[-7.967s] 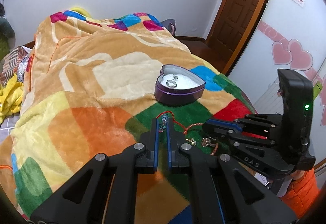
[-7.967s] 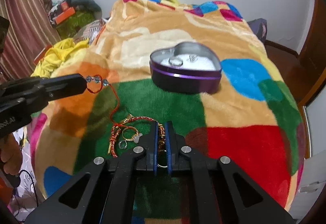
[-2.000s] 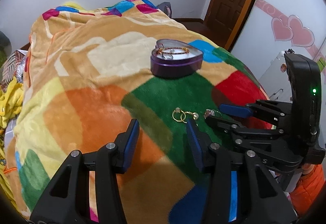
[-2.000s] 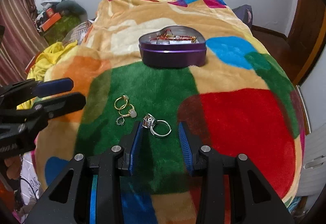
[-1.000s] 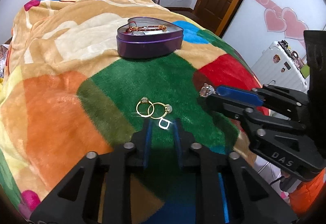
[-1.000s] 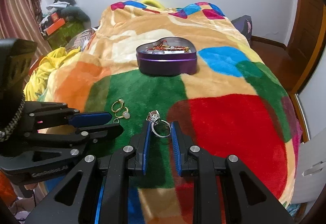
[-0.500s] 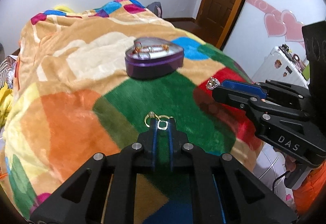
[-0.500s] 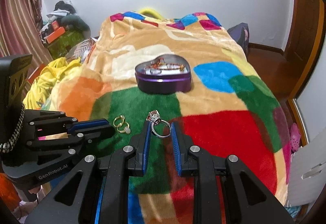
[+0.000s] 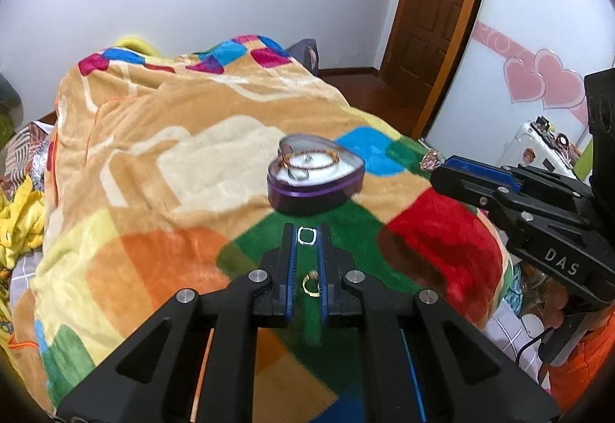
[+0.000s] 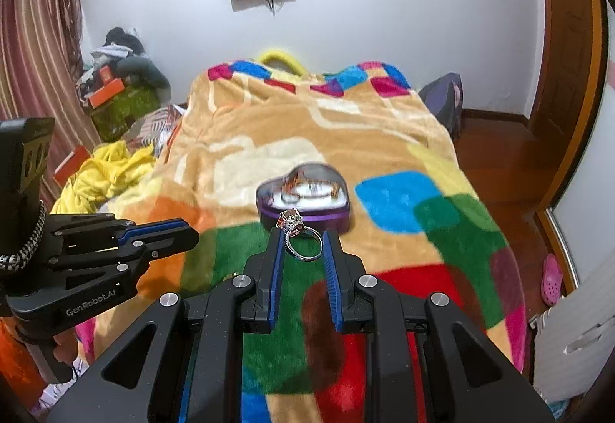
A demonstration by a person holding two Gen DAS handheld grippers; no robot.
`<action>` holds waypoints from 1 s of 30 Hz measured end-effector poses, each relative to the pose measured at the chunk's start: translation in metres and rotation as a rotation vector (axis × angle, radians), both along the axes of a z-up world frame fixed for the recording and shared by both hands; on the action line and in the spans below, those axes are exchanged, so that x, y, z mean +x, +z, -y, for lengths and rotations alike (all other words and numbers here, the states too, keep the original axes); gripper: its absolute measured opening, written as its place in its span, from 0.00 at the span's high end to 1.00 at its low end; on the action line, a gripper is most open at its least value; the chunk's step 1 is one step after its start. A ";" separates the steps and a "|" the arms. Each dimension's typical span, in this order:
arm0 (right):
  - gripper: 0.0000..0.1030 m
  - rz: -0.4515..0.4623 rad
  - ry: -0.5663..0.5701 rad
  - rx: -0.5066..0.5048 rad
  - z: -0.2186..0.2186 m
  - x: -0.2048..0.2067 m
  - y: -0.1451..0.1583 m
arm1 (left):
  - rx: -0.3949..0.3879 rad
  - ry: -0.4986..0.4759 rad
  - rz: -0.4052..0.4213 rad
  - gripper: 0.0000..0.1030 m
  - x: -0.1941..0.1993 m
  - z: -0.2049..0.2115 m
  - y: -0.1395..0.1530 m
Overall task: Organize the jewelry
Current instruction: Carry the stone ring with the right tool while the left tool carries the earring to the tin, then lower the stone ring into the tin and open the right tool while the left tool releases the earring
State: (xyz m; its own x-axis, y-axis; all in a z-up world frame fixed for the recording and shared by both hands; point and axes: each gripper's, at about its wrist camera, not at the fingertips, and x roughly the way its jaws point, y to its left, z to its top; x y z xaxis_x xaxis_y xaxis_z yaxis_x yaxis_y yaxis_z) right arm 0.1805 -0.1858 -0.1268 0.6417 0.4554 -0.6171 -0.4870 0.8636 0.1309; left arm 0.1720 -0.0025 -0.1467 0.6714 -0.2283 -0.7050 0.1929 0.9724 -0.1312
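My left gripper (image 9: 306, 235) is shut on a small square silver ring (image 9: 306, 235), held above the bed. My right gripper (image 10: 302, 239) is shut on a silver ring with a jewelled top (image 10: 298, 229), also lifted. The purple heart-shaped tin (image 9: 316, 175) sits open on the blanket just beyond both grippers, with red-gold bracelets and rings on its white lining; it also shows in the right wrist view (image 10: 305, 199). A gold ring (image 9: 310, 283) lies on the green patch below my left fingers. The right gripper shows in the left wrist view (image 9: 436, 163), the left in the right wrist view (image 10: 188, 231).
A patchwork blanket (image 9: 161, 169) covers the bed. Yellow clothes (image 10: 103, 173) and boxes lie at the left bedside. A wooden door (image 9: 438, 12) and a white wall with pink hearts (image 9: 538, 85) stand to the right. A pink shoe (image 10: 551, 279) lies on the floor.
Both grippers have lifted off the blanket with their rings and moved toward the heart tin. The gold rings stay on the green patch.
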 end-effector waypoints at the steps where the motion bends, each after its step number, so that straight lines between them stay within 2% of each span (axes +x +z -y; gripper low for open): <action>1: 0.82 0.007 -0.001 0.004 0.000 0.001 0.002 | 0.003 0.004 0.009 0.92 0.001 -0.001 0.003; 16: 0.82 0.071 -0.004 0.054 -0.006 0.023 0.020 | -0.022 0.000 0.080 0.92 0.031 -0.005 0.023; 30: 0.82 0.027 -0.009 0.051 -0.012 0.056 0.003 | -0.039 -0.005 0.049 0.92 0.069 -0.006 0.004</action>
State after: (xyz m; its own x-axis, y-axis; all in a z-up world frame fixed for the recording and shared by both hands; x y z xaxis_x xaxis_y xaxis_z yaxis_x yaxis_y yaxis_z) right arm 0.2365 -0.1738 -0.1242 0.6621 0.4799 -0.5756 -0.4829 0.8606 0.1620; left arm 0.2405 0.0032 -0.1422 0.7037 -0.2581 -0.6619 0.2045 0.9658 -0.1592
